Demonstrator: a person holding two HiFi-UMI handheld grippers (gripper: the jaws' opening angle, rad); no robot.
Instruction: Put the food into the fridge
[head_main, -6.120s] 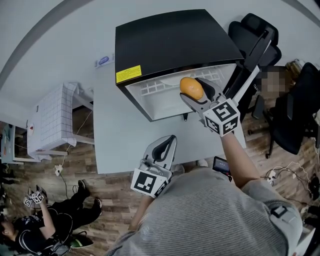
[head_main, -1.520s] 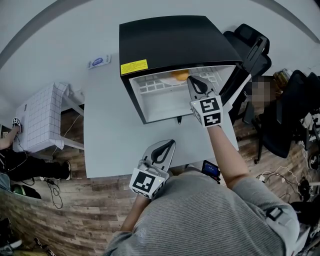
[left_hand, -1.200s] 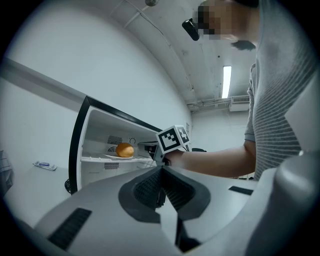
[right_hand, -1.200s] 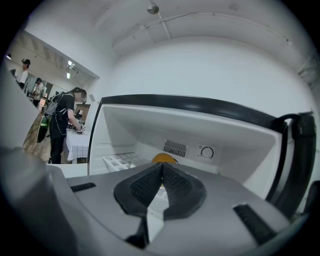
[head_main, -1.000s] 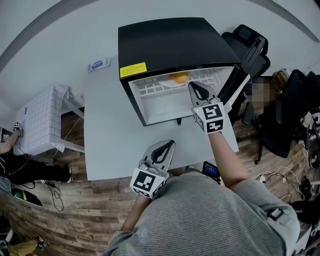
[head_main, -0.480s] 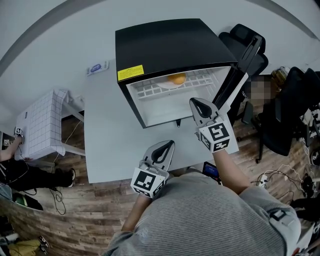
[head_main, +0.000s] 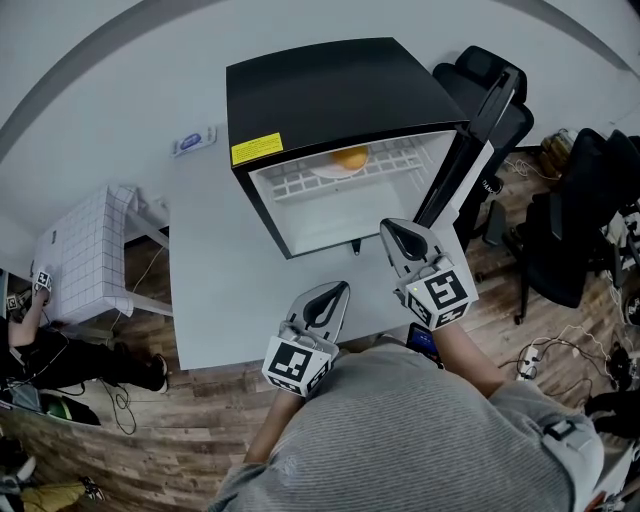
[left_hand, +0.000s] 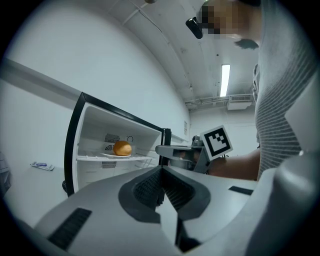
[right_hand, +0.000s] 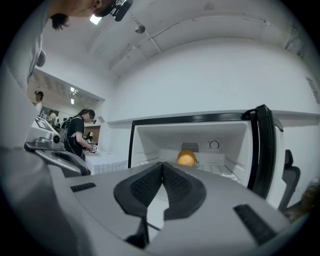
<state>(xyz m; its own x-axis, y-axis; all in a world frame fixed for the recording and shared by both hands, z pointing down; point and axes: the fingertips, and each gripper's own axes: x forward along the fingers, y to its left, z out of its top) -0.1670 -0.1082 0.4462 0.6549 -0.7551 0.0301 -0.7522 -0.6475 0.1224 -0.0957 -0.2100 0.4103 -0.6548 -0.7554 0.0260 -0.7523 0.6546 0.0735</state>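
A round orange bun (head_main: 350, 157) lies on a white plate (head_main: 328, 171) on the wire shelf inside the black mini fridge (head_main: 330, 90), whose door (head_main: 468, 140) stands open to the right. The bun (right_hand: 186, 158) shows straight ahead in the right gripper view, and the bun (left_hand: 122, 148) sits further left in the left gripper view. My right gripper (head_main: 393, 231) hovers in front of the fridge opening, shut and empty. Near the table's front edge, my left gripper (head_main: 337, 291) is shut with nothing in it.
The fridge stands on a grey table (head_main: 215, 270). A small blue-and-white item (head_main: 195, 142) lies at the table's back left. A black office chair (head_main: 500, 85) stands behind the open door. A white gridded stand (head_main: 85, 250) is at the left, with a person (right_hand: 79, 132) beyond.
My right gripper has drawn back out of the fridge toward me, empty, leaving the bun on the plate inside. The left gripper has stayed put.
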